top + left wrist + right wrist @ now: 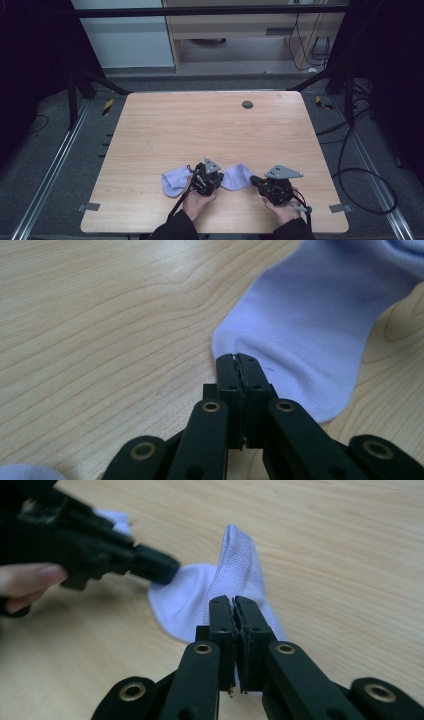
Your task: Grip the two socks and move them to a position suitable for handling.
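Note:
Two pale lilac socks lie near the front of the wooden table (210, 125). The right sock (237, 176) (310, 325) (195, 600) sits between my two grippers. My left gripper (221, 179) (239, 357) is shut, its tips pinching that sock's near edge; the right gripper view shows it at the sock's left side (167, 569). My right gripper (253, 179) (234, 600) is shut on the sock's other end, where a fold of fabric stands up above the jaws. The other sock (173, 181) (20, 473) (114, 518) lies flat left of the left hand.
A dark round grommet (247, 104) is set in the table's far side. Grey tape tabs (90, 206) mark the front corners. Black frame bars and cables (360, 175) surround the table on the floor. The person's hands rest by the front edge.

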Demonstrator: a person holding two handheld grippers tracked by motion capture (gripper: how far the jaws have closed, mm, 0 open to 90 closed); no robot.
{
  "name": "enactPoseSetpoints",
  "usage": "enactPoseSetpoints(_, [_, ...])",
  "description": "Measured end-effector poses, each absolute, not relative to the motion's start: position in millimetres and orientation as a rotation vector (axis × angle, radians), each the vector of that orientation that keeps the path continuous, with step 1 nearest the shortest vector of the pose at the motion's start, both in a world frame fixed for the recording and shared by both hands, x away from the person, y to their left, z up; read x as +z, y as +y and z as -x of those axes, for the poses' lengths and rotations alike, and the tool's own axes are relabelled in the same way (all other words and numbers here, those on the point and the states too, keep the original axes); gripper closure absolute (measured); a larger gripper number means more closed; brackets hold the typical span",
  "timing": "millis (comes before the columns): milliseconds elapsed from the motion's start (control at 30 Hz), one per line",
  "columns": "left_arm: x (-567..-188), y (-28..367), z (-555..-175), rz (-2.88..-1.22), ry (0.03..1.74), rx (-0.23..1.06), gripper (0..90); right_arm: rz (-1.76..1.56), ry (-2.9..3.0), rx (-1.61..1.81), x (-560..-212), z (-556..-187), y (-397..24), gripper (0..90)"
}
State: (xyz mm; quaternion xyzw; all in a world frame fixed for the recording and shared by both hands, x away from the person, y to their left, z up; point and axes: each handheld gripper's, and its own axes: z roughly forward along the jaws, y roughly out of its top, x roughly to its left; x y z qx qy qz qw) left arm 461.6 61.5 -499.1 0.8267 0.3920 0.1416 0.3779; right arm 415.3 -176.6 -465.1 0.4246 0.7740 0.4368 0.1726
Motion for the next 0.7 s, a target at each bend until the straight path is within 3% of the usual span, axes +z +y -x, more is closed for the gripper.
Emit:
enactPoseSetpoints(267, [-500,61,-462,-2.119,0.997,0.358,89.0,-1.351,2.115,1.156,-471,-440,-190,86.4])
enactPoseSetpoints(467, [-500,61,-463,-2.105,1.009,0.366,87.0,-1.357,2.062,1.07,-475,-450,-200,74.5])
enactPoseSetpoints(500, [-500,61,-463,-2.098,1.016,0.36,81.8,-1.354,2.037,1.083,-473,-452,-206,69.9])
enactPoseSetpoints(700, [-495,65,-462,-2.091,1.026,0.358,66.2,-1.345,2.041,1.061,-472,-454,-220,64.8])
